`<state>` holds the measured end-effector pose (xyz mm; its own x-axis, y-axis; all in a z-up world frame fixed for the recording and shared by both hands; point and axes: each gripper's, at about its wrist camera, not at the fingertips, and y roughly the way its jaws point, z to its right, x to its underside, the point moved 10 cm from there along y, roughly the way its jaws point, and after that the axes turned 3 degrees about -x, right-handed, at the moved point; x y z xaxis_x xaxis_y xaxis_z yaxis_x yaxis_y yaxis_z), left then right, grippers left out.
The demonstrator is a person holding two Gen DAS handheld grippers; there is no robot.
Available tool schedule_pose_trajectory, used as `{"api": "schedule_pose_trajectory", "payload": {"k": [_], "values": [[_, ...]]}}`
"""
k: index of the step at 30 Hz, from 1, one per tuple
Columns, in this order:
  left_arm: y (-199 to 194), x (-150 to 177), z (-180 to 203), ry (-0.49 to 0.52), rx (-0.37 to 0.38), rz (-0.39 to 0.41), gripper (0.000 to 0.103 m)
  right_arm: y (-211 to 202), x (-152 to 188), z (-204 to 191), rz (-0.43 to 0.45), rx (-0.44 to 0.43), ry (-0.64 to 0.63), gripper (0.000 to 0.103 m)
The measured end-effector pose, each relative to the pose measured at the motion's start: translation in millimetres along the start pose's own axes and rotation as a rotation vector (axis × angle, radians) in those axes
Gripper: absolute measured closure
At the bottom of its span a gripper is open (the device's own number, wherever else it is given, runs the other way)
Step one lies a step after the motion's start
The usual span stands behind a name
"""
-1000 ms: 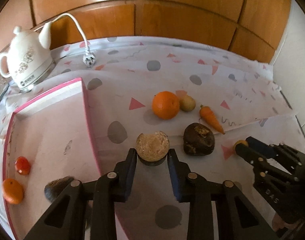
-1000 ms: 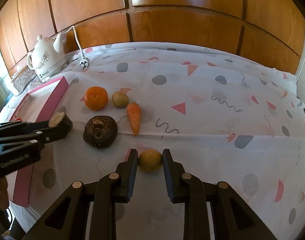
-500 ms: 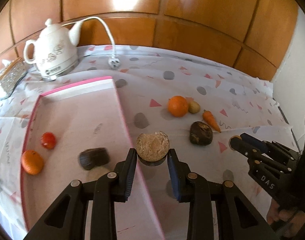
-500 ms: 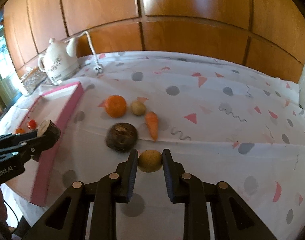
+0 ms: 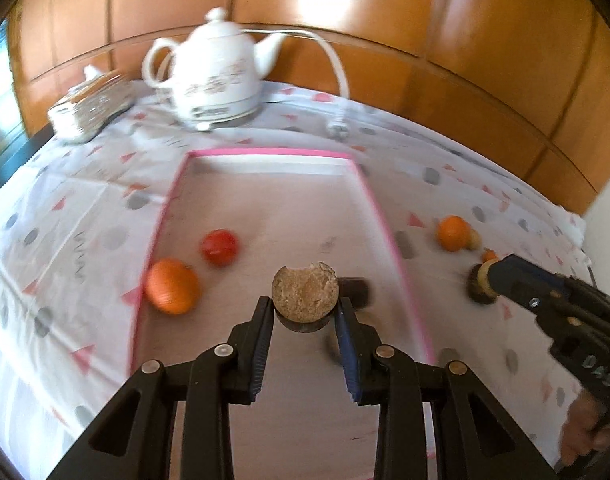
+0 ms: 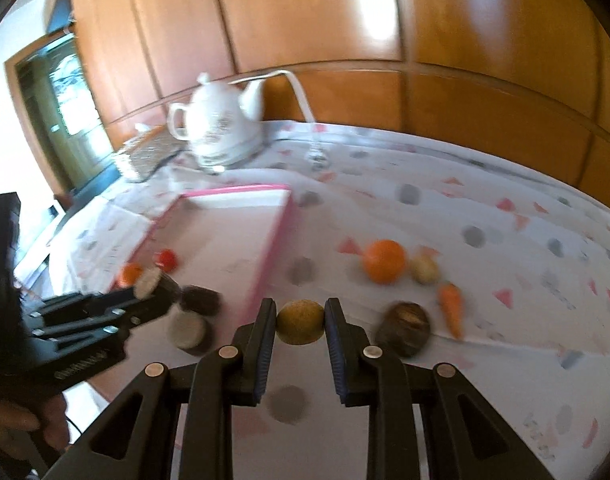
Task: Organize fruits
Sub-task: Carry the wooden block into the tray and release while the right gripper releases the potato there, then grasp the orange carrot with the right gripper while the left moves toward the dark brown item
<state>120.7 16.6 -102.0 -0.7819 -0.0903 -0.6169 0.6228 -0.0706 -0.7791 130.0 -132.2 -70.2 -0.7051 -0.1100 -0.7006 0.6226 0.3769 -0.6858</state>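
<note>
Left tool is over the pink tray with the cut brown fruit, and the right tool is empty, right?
Not quite. The left tool does hold the cut brown fruit over the pink tray, but the right tool is not empty: the right wrist view shows it shut on a round yellow fruit.

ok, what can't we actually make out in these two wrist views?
- Dark piece in the tray, left wrist view: mostly hidden behind the held brown round fruit; its type is unclear.
- Potato, same view: tiny, half hidden by the orange.
- Kettle markings, right wrist view: motion-blurred, unreadable.
- Left gripper body, same view: cut off by the left edge.
</note>
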Motion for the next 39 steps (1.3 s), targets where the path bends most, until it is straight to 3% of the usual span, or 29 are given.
{"api": "schedule_pose_trajectory", "payload": {"k": [13, 14, 18, 19, 30, 39], "values": [[-1.6, 7.1, -50.7, -0.102, -0.056, 0.006, 0.069, 28.2, -29.5, -73.7, -0.003, -0.092, -0.128, 0.078], [-1.8, 7.0, -51.9, -0.107, -0.059, 0.005, 0.067, 33.3, -32.8, -76.9, -0.007, -0.091, -0.132, 0.077], [-8.4, 3.3, -57.6, -0.117, -0.09, 0.037, 0.036, 50.5, -43.5, -83.4, -0.024, -0.081, -0.114, 0.066], [-10.5, 2.0, -59.0, -0.116, -0.102, 0.048, 0.035, 52.9, -44.9, -84.8, -0.023, -0.073, -0.114, 0.066], [-15.2, 4.3, -51.4, -0.099, -0.109, 0.051, 0.032, 39.7, -24.9, -69.3, -0.02, -0.055, -0.054, 0.064], [-18.5, 8.6, -35.2, -0.062, -0.099, 0.05, 0.028, 22.2, -3.9, -29.4, -0.017, -0.006, 0.039, 0.065]]}}
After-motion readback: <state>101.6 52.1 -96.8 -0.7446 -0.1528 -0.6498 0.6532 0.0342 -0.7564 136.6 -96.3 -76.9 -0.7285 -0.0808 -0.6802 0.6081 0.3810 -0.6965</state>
